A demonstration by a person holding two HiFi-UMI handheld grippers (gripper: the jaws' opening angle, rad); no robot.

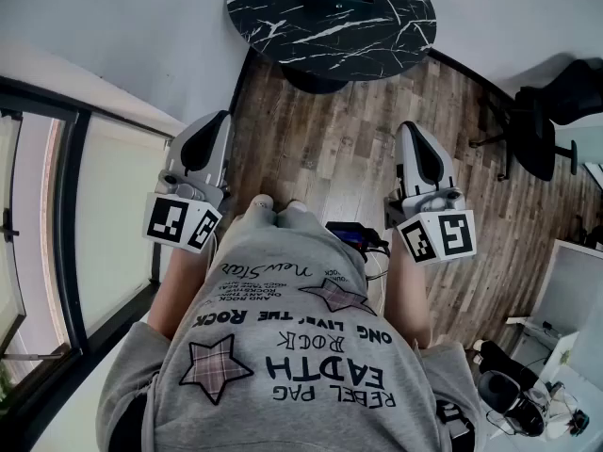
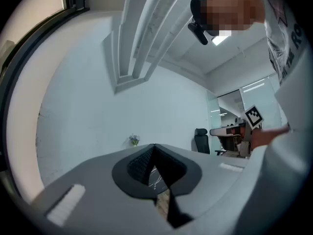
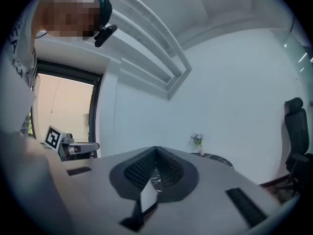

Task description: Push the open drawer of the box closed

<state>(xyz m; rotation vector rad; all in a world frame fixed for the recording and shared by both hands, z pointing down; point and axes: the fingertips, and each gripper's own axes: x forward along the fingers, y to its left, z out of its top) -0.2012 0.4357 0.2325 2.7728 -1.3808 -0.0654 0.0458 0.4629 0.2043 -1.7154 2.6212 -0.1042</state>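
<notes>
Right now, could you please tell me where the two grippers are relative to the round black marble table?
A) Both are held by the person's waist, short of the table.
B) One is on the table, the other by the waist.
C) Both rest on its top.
A: in the head view the left gripper and the right gripper flank the person's waist, with wooden floor showing between them and the table.

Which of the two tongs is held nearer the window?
The left tongs, at the person's hip beside the dark-framed window. The right tongs hang over the wood floor, on the side of the black office chair.
</notes>
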